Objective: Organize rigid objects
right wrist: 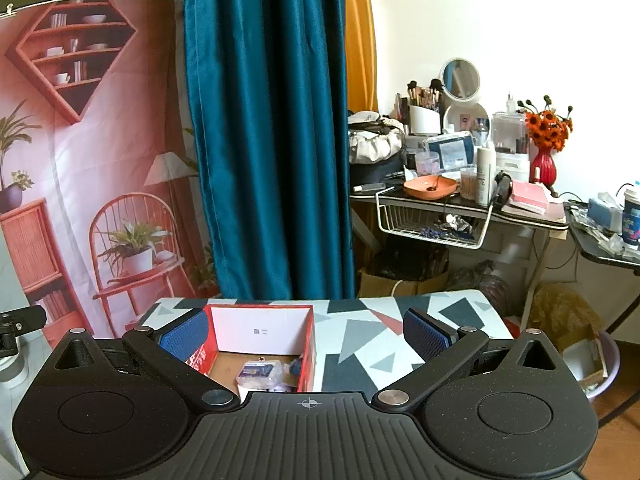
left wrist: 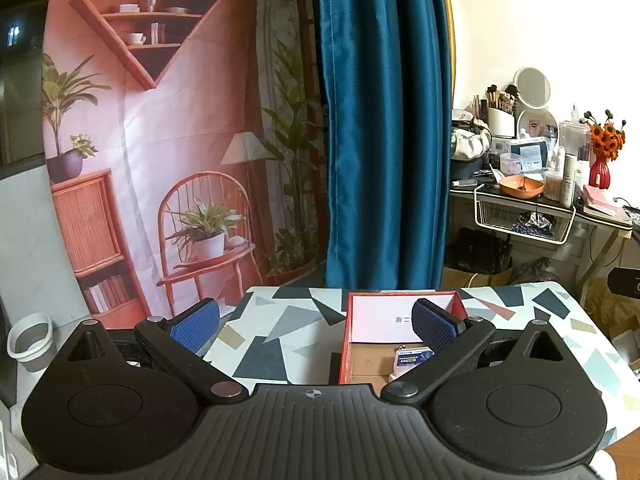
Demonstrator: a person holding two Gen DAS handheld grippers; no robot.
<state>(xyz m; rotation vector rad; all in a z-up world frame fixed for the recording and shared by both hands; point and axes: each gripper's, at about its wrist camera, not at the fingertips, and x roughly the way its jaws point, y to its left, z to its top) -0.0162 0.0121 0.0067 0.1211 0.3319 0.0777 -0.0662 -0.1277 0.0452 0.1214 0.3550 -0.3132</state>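
Observation:
A red cardboard box with a white inner wall stands on the table with the geometric-patterned cloth. Small items lie on its brown floor: a white and blue packet and a clear plastic case. My left gripper hovers open above the table, its right finger over the box. My right gripper is also open, with the box between its blue pads. Neither holds anything.
A blue curtain and a printed room backdrop hang behind the table. A cluttered dressing table with a mirror, a red vase and a wire basket stands at the right. A white bin sits on the floor at left.

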